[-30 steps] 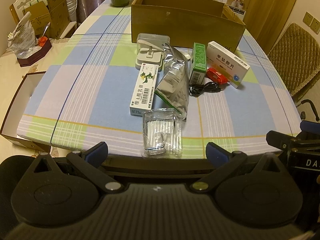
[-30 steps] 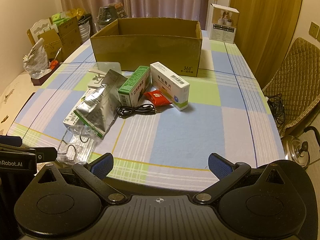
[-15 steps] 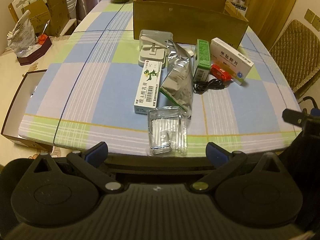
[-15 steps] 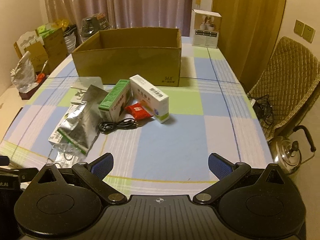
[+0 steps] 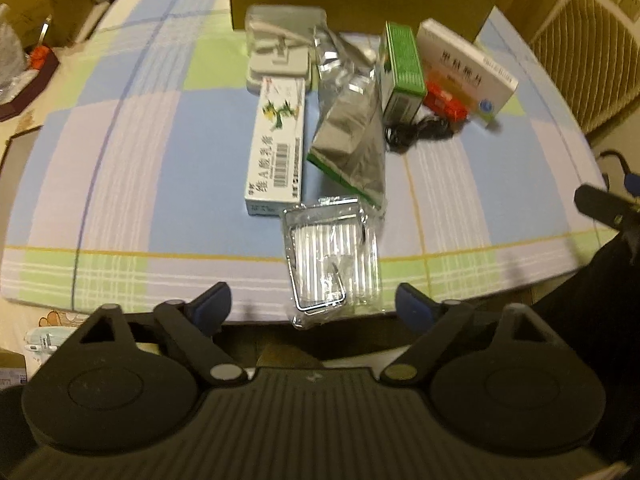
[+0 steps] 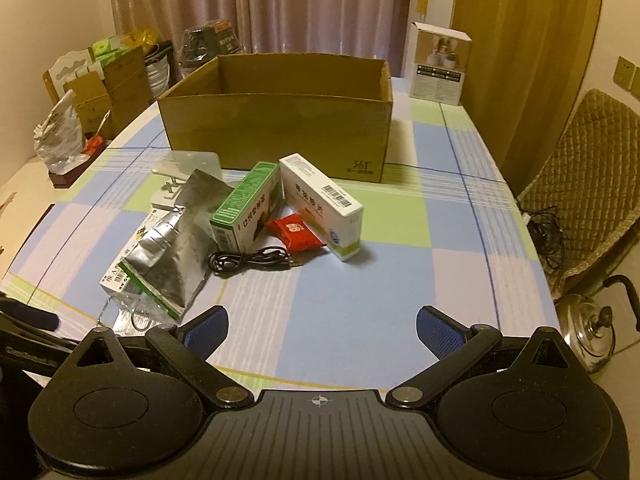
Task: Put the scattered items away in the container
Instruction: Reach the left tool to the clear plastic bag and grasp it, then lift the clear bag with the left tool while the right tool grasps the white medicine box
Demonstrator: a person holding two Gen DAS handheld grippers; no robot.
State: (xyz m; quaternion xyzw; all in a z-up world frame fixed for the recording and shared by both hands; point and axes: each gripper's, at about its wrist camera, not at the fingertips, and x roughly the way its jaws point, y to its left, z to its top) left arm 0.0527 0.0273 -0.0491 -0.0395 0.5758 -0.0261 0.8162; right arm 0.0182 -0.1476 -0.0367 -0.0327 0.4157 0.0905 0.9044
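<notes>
An open cardboard box stands at the table's far middle. In front of it lie a silver foil pouch, a green box, a white medicine box, a red packet, a black cable, a long white box, a white plastic case and a clear blister pack at the near edge. My left gripper is open, its fingers either side of the blister pack's near end. My right gripper is open and empty above the table's front.
The checked tablecloth covers the table. A quilted chair and a metal kettle stand to the right. A white carton sits behind the box. Boxes and bags pile up at the left.
My left gripper has moved forward and down toward the blister pack. My right gripper has shifted, so the items now sit further left in its view. Both stay open.
</notes>
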